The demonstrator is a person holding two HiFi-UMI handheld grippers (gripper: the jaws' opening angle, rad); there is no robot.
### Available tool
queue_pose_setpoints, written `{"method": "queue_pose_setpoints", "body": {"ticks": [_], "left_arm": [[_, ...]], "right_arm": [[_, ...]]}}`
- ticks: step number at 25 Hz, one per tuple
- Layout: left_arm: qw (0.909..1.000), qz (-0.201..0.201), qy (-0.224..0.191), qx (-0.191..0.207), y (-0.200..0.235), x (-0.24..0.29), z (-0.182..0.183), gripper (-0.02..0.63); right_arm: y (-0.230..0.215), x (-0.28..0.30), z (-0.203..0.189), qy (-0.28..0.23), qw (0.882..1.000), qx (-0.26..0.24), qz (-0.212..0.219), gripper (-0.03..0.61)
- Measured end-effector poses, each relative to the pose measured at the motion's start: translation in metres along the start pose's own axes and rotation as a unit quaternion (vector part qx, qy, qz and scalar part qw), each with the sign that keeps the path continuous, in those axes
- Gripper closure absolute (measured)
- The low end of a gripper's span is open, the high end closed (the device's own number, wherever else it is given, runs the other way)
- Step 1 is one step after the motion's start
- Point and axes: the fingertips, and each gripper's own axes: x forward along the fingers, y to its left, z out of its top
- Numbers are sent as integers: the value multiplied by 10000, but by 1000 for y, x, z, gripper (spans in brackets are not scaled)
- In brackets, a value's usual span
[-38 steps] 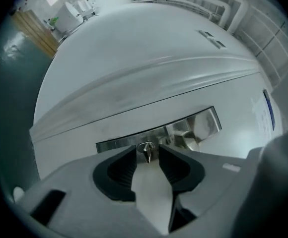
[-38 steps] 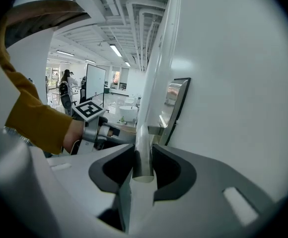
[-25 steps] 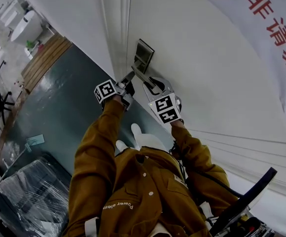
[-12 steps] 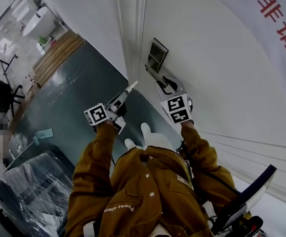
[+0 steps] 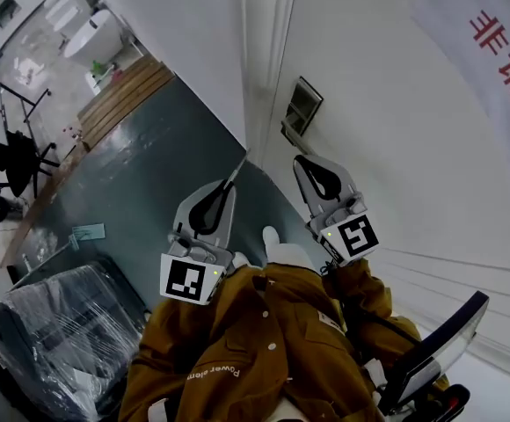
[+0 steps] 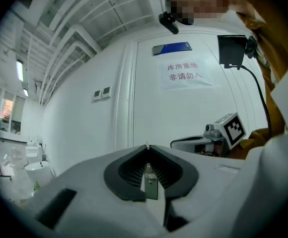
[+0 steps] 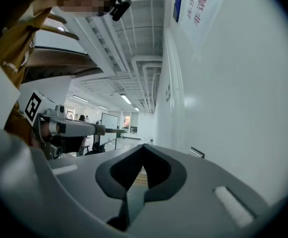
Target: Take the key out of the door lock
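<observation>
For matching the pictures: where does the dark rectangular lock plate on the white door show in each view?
Head view: the dark rectangular lock plate sits at upper centre.
Left gripper view: not visible.
Right gripper view: low, right of centre, seen nearly edge-on.
Shared landmark: the white sign with red characters, top right in the head view, upper centre in the left gripper view, top edge in the right gripper view.

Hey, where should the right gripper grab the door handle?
Probably the handle, on its slim bar clear of the plate, coming straight at the door: it stands off, so jaws fit round it. The right gripper has just shut, empty; open first.
</observation>
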Motion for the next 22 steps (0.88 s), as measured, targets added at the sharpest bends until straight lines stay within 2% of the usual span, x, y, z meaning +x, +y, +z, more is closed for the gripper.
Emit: {"method": "queue_pose_setpoints", "body": {"ticks": [2, 8, 15, 19, 22], "left_arm": [[9999, 105, -76, -113, -7, -2, -3, 594], [9991, 188, 97, -369, -13, -9, -19, 594], [9990, 255, 81, -355, -11, -8, -17, 594], [9989, 248, 293, -268, -9, -12, -26, 594], [9988, 283, 112, -376, -9, -10, -19, 594]], "right_arm": [[16, -3, 4, -102, 9999, 18, 95, 574], [40, 4, 7, -425, 9985, 239, 232, 574], [44, 9, 8, -433, 9975, 334, 452, 574], [45, 11, 6, -413, 9972, 359, 516, 574], [44, 12, 5, -395, 9972, 346, 535, 574]]}}
